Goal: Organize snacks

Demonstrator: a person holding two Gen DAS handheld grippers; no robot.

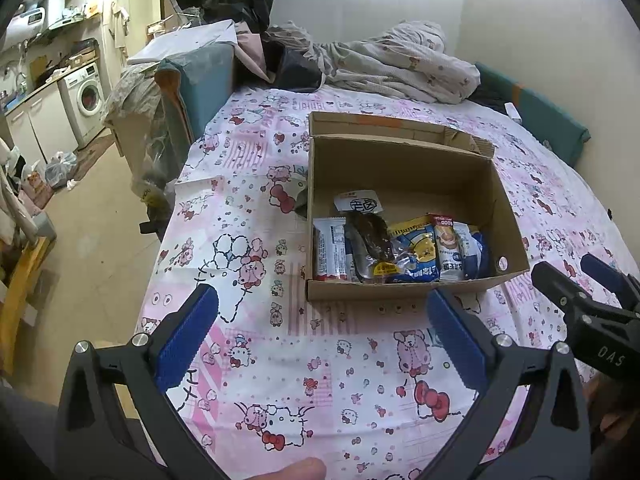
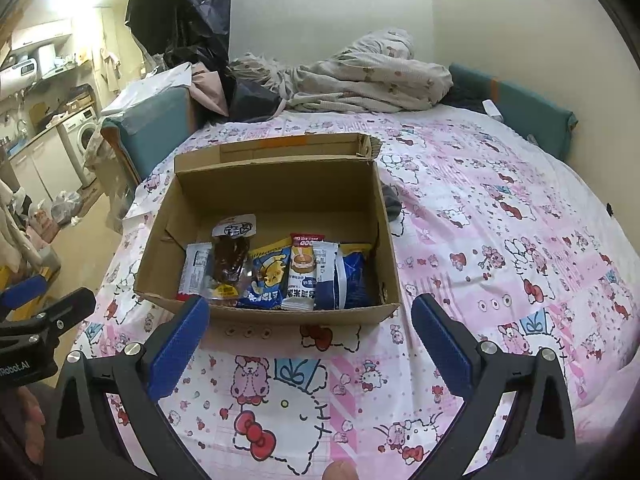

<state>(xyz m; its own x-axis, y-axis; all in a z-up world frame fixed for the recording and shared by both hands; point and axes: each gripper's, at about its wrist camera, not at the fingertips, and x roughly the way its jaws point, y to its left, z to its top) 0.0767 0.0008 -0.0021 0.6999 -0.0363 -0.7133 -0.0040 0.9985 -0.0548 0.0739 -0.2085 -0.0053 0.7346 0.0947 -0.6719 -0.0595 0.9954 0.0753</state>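
Observation:
An open cardboard box [image 1: 404, 168] [image 2: 276, 188] sits on the pink cartoon bedsheet. Several snack packets lie in a row along its near wall: a white packet [image 1: 330, 254] [image 2: 196, 270], a clear pack with dark brown food [image 1: 370, 240] [image 2: 230, 260], a blue and yellow bag [image 1: 416, 258] [image 2: 268, 276], a white packet with a red top [image 1: 450, 250] [image 2: 304, 272] and a dark blue bag [image 2: 346, 278]. My left gripper [image 1: 322, 308] is open and empty, in front of the box. My right gripper [image 2: 310, 316] is open and empty, just short of the box's near wall.
Crumpled bedding [image 1: 400, 60] [image 2: 368, 76] lies at the far end of the bed. A teal headboard cushion [image 1: 536, 112] runs along the right wall. The bed's left edge drops to the floor [image 1: 92, 232]; a washing machine [image 1: 86, 96] stands far left.

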